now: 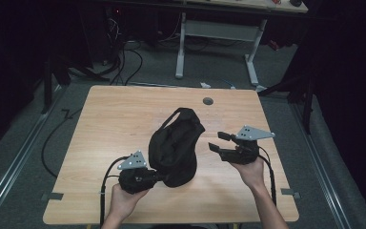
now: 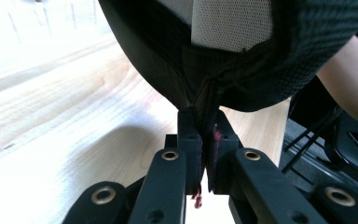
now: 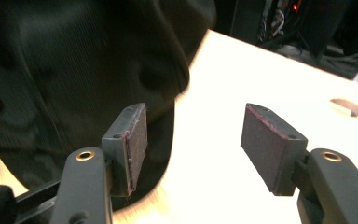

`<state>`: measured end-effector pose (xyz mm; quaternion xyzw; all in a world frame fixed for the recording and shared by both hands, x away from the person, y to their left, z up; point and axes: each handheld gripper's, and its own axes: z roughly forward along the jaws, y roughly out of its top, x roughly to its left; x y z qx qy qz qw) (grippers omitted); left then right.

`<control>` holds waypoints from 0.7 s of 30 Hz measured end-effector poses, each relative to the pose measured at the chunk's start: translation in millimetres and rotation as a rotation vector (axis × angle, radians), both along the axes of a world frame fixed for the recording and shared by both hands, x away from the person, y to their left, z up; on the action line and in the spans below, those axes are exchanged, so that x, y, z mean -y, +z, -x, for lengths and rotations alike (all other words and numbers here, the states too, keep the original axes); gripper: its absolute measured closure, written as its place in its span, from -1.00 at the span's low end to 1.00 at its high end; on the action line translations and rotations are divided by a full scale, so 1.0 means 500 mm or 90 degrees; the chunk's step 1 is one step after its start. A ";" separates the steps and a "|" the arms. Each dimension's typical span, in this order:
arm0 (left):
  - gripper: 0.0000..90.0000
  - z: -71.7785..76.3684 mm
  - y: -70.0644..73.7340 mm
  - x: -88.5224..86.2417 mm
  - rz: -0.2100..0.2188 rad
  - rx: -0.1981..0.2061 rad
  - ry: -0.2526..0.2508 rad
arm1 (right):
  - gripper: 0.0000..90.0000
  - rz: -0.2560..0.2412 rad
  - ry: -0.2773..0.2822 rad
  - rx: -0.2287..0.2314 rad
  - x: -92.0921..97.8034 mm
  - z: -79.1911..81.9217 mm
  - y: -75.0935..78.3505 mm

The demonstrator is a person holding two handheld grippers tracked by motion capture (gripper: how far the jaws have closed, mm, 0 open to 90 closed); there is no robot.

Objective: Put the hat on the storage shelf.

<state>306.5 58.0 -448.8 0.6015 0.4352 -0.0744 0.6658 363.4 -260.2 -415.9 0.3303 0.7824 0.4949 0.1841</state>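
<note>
A black bag (image 1: pixel 176 145) with a loop handle stands in the middle of the wooden table (image 1: pixel 124 119). My left gripper (image 1: pixel 158 176) is at the bag's near left corner, shut on a pinch of its black fabric (image 2: pixel 207 100). A white mesh patch (image 2: pixel 230 23) shows on the bag above that pinch. My right gripper (image 1: pixel 219 142) hovers just right of the bag, jaws wide apart with nothing between them. In the right gripper view the bag (image 3: pixel 74 70) sits to the left, behind the left pad (image 3: pixel 137 144).
A round cable hole (image 1: pixel 208 101) sits near the table's far edge. Beyond the table stand a white desk frame (image 1: pixel 217 43) and loose cables (image 1: pixel 124 62) on the floor. Bare wood lies left of and behind the bag.
</note>
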 end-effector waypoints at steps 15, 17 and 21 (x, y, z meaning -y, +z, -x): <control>0.91 -0.011 0.020 -0.017 0.007 0.021 0.040 | -0.13 0.074 -0.076 -0.068 0.031 0.006 -0.088; 0.91 -0.013 0.024 -0.019 0.011 0.025 0.046 | -0.14 0.082 -0.099 -0.088 0.043 0.007 -0.110; 0.91 -0.016 0.028 -0.020 0.010 0.033 0.053 | -0.16 0.091 -0.123 -0.115 0.055 0.003 -0.141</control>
